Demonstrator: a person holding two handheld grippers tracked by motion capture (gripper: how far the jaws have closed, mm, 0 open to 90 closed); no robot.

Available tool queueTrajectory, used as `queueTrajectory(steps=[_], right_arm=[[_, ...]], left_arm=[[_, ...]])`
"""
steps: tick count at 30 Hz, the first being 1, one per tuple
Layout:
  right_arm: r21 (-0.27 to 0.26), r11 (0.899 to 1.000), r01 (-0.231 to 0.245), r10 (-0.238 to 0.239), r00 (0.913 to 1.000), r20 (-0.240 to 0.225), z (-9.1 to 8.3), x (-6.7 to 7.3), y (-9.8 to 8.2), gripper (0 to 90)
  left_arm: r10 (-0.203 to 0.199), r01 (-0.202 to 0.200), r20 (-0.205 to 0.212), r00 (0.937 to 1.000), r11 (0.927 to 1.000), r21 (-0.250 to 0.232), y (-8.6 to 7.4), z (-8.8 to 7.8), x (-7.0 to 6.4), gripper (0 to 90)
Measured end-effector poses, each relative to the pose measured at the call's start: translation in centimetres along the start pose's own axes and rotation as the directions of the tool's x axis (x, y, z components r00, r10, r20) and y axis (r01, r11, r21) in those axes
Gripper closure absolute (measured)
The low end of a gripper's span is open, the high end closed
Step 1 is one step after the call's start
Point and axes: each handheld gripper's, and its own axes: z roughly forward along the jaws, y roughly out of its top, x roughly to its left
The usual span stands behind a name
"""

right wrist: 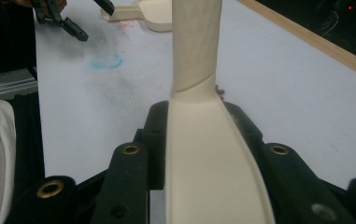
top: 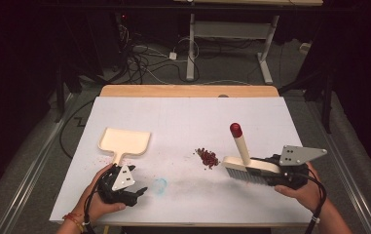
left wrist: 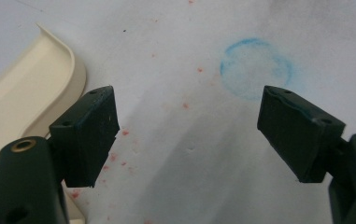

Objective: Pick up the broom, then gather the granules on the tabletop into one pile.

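cream plastic brush (top: 249,165) sits clamped by its back in the right gripper (top: 276,173), bristles down on the white table (top: 183,122) just right of the red crumb pile (top: 208,157). left gripper (top: 133,191) hovers with jaws apart and nothing between them, near the handle of the cream dustpan (top: 124,142). risk: nobody holds the dustpan, so a sweep could shove it away or scatter crumbs past it.

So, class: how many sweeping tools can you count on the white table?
2: a cream dustpan lies at the left by the left gripper; a brush is clamped in the right gripper.
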Motion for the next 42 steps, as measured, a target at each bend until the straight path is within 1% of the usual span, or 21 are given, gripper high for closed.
queueTrajectory(steps=[3, 7, 9, 11, 12, 15, 16, 19, 22, 25, 28, 31, 32, 33, 34, 35, 36, 38, 39, 41, 42], right_arm=[[0.003, 1.0, -0.022, 0.022, 0.9997, -0.008, -0.6, 0.2, -0.6, 67.2], [0.018, 0.996, -0.087, 0.087, 0.9962, -0.008, -0.6, 0.3, -1.6, 67.5], [0.004, 0.989, -0.147, 0.147, 0.9885, -0.036, -0.7, 0.3, -2.0, 67.5], [0.001, 0.984, -0.18, 0.18, 0.9828, -0.041, -1.1, 0.3, -2.1, 67.5], [-0.007, 0.979, -0.203, 0.202, 0.9784, -0.042, -1.2, 0.3, -2.2, 67.5], [-0.022, 0.96, -0.278, 0.277, 0.9591, -0.06, -1.7, 0.3, -2.4, 67.4], [-0.014, 0.956, -0.293, 0.292, 0.9549, -0.056, -1.8, 0.2, -2.5, 67.4], [0.008, 0.933, -0.36, 0.36, 0.9313, -0.055, -1.6, 0.0, -2.8, 67.4], [0.033, 0.916, -0.401, 0.402, 0.9151, -0.034, -1.1, -0.6, -3.2, 67.4], [0.057, 0.89, -0.453, 0.455, 0.8905, -0.017, -0.6, -1.9, -3.5, 67.3], [0.086, 0.873, -0.479, 0.48, 0.8771, 0.01, 0.2, -3.4, -3.7, 67.2], [0.112, 0.858, -0.501, 0.503, 0.864, 0.011, 1.0, -4.9, -4.1, 66.7], [0.118, 0.851, -0.513, 0.516, 0.8567, 0.004, 1.3, -5.4, -4.3, 66.4], [0.124, 0.847, -0.516, 0.521, 0.8533, -0.009, 1.5, -5.9, -4.4, 65.5], [0.118, 0.85, -0.513, 0.519, 0.8548, -0.018, 1.6, -6.3, -4.5, 64.7], [0.111, 0.839, -0.533, 0.538, 0.8425, -0.025, 1.8, -6.7, -4.5, 63.5], [0.11, 0.835, -0.539, 0.544, 0.8391, -0.016, 1.9, -7.0, -4.5, 61.8], [0.104, 0.836, -0.539, 0.543, 0.8397, -0.008, 2.1, -7.4, -4.4, 58.5], [0.1, 0.832, -0.545, 0.548, 0.8368, 0.006, 2.2, -7.6, -4.4, 55.1], [0.083, 0.838, -0.539, 0.537, 0.8423, 0.049, 2.2, -8.0, -4.4, 47.3], [0.074, 0.836, -0.544, 0.54, 0.8387, 0.069, 2.0, -8.2, -4.5, 44.8]], left_arm=[[-0.007, 0.007, -0.003, 1.0, 1.0, -0.005, 0.1, 0.0, 0.1, 19.7], [-0.005, 0.005, 0.005, 1.0, 1.0, -0.005, 0.3, 0.2, 0.2, 19.7], [-0.005, 0.005, 0.009, 1.0, 1.0, -0.007, 0.2, 0.3, 0.3, 19.7], [-0.008, 0.008, 0.009, 0.9999, 0.9999, -0.009, 0.2, 0.2, 0.4, 19.7], [-0.01, 0.01, 0.009, 0.9999, 0.9999, -0.011, 0.2, 0.2, 0.4, 19.7], [-0.007, 0.007, 0.012, 0.9999, 0.9999, -0.013, 0.2, 0.2, 0.4, 19.7], [-0.001, 0.002, 0.012, 0.9999, 0.9999, -0.013, 0.2, 0.2, 0.4, 19.7], [0.001, -0.001, 0.015, 0.9999, 0.9999, -0.012, 0.3, 0.3, 0.3, 19.7], [0.004, -0.004, 0.015, 0.9999, 0.9999, -0.013, 0.4, 0.3, 0.2, 19.7], [0.006, -0.006, 0.02, 0.9998, 1.0, -0.008, 0.5, 0.5, 0.3, 19.7], [0.012, -0.012, 0.022, 0.9997, 0.9998, -0.014, 0.8, 0.6, 0.4, 19.7], [0.01, -0.009, 0.03, 0.9995, 0.9999, -0.008, 0.8, 0.9, 0.5, 19.6], [0.008, -0.008, 0.031, 0.9995, 1.0, -0.003, 0.7, 0.9, 0.6, 19.6], [0.003, -0.002, 0.031, 0.9995, 1.0, -0.003, 0.6, 0.9, 0.6, 19.6], [0.002, -0.002, 0.03, 0.9995, 1.0, -0.005, 0.6, 0.8, 0.6, 19.6], [0.001, -0.001, 0.028, 0.9996, 1.0, -0.009, 0.6, 0.8, 0.6, 19.6], [0.0, 0.0, 0.027, 0.9996, 0.9999, -0.011, 0.6, 0.8, 0.6, 19.6], [0.003, -0.002, 0.025, 0.9997, 1.0, -0.006, 0.7, 0.8, 0.6, 19.6], [0.004, -0.004, 0.024, 0.9997, 1.0, -0.004, 0.7, 0.9, 0.7, 19.6], [0.007, -0.007, 0.023, 0.9997, 1.0, 0.002, 0.7, 0.9, 0.6, 19.7], [0.012, -0.012, 0.02, 0.9997, 0.9999, 0.004, 0.7, 0.9, 0.5, 19.6]])
